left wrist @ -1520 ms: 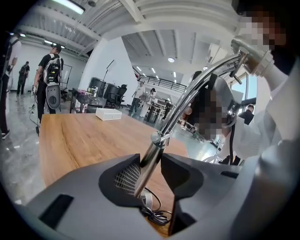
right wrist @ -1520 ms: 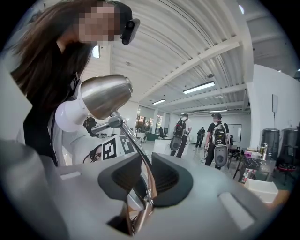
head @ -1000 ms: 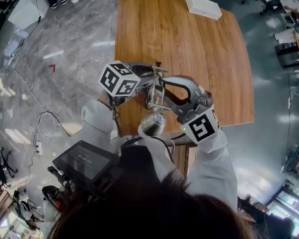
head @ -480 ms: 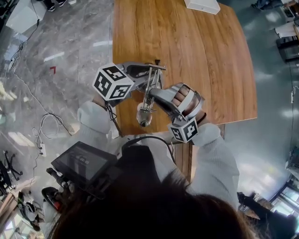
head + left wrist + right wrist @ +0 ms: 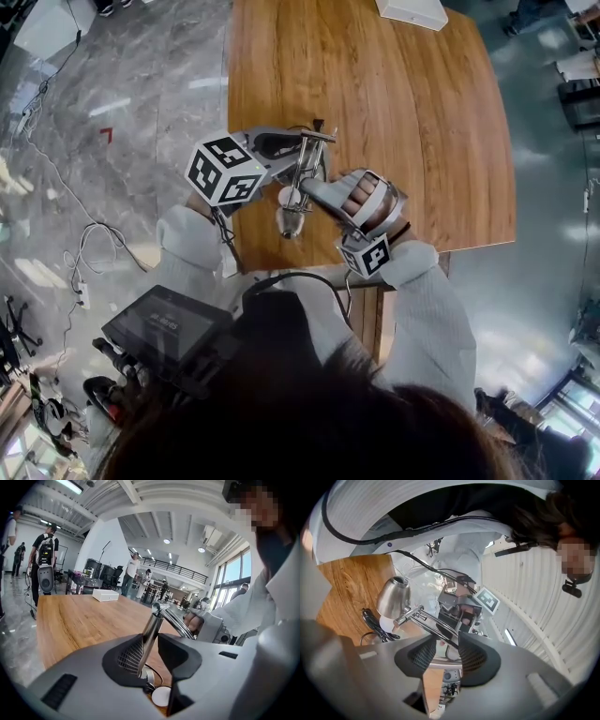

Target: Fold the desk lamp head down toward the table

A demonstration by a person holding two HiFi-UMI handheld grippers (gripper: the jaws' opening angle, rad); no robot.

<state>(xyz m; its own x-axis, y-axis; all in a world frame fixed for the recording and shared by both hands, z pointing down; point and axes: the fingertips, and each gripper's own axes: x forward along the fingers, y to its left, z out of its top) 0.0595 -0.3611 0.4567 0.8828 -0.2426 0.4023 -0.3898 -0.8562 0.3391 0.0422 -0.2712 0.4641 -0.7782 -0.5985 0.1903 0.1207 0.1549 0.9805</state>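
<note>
A chrome desk lamp stands near the table's front edge, its bell-shaped head [image 5: 289,222] hanging low over the wood. In the right gripper view the lamp head [image 5: 393,597] sits at the end of thin arm rods [image 5: 433,625]. Held from the left, my left gripper [image 5: 307,153] has the lamp's upright post [image 5: 152,625] between its jaws. They are closing: the post rests on one ribbed pad, with a gap to the other. My right gripper [image 5: 311,190] comes in from the right with the arm rods between its jaws, which are opening.
The wooden table [image 5: 375,112] carries a white box [image 5: 411,11] at its far end. A black cable [image 5: 372,620] coils by the lamp's foot. Grey stone floor lies left of the table. People stand in the distance beyond the table's far end [image 5: 47,559].
My right gripper has rolled over and sunk, and the lamp head has come down with it toward the table. The left gripper has stayed at the post.
</note>
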